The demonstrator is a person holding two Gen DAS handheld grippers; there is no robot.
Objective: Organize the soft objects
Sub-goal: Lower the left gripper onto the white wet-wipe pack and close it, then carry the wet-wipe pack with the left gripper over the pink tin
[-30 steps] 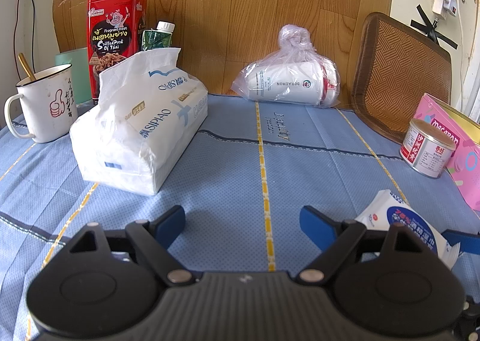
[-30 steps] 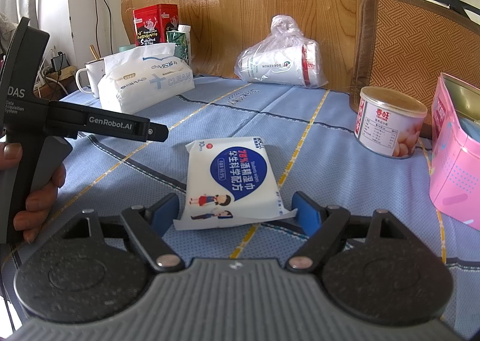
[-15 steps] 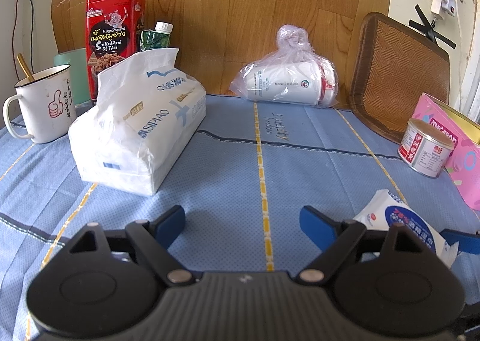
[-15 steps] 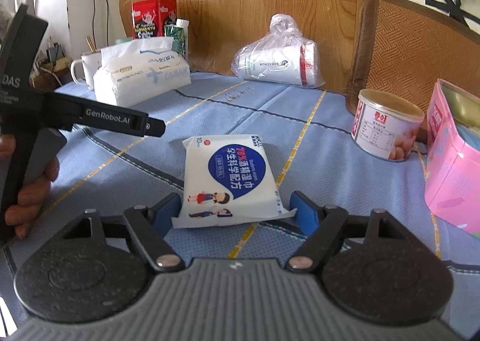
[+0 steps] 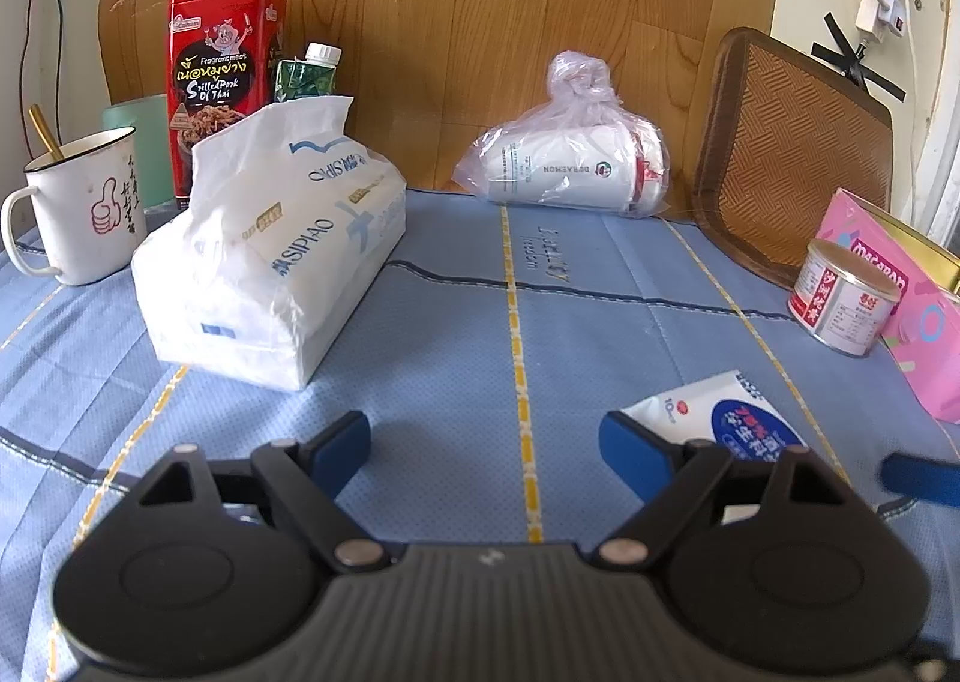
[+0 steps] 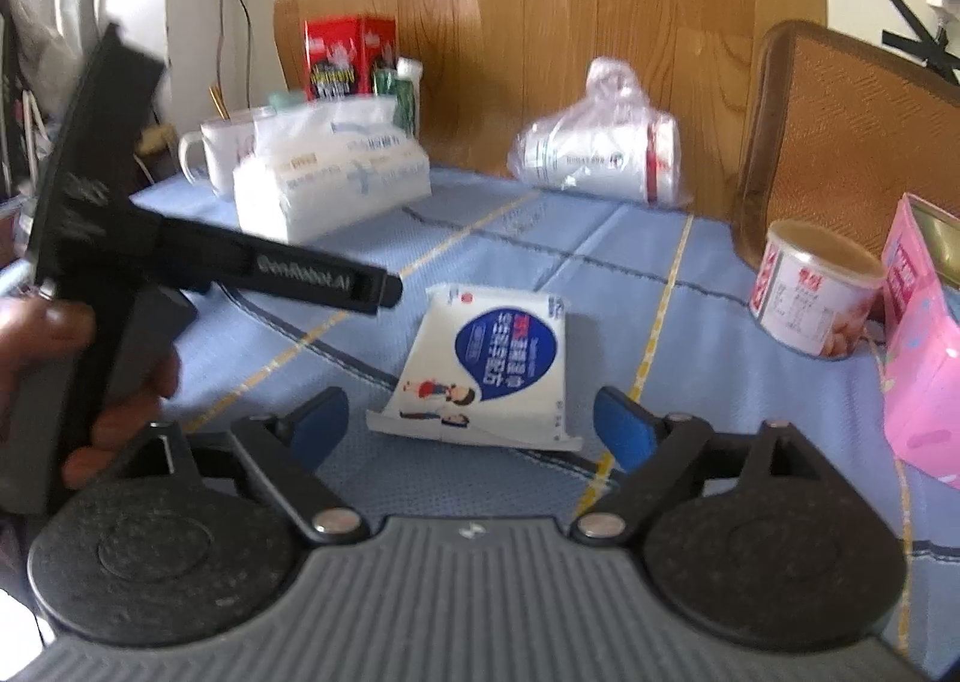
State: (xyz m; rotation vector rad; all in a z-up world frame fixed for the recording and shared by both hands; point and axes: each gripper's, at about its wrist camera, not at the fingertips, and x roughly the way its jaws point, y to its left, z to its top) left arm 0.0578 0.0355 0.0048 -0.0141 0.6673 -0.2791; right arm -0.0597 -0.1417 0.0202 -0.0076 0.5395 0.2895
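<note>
A small white wet-wipes pack (image 6: 498, 364) with a blue label lies flat on the blue tablecloth (image 5: 480, 322). My right gripper (image 6: 471, 430) sits just behind its near edge; its jaws are opening and the blue pads stand clear of the pack on both sides. In the left wrist view the same pack (image 5: 714, 412) lies at the lower right, beside my open, empty left gripper (image 5: 486, 454). A large white tissue pack (image 5: 270, 256) stands at the left. A plastic bag holding a white roll (image 5: 576, 165) rests by the back wall.
A white mug (image 5: 78, 214), a red tin (image 5: 222, 75) and a green carton (image 5: 306, 75) stand at the back left. A round can (image 5: 840, 298) and a pink box (image 5: 900, 292) are at the right, near a woven chair back (image 5: 792, 153). A hand (image 6: 90, 370) holds the left gripper's handle.
The right gripper's jaws have spread wider around the wipes pack, and its view has shifted a little and blurred. The left wrist view is unchanged.
</note>
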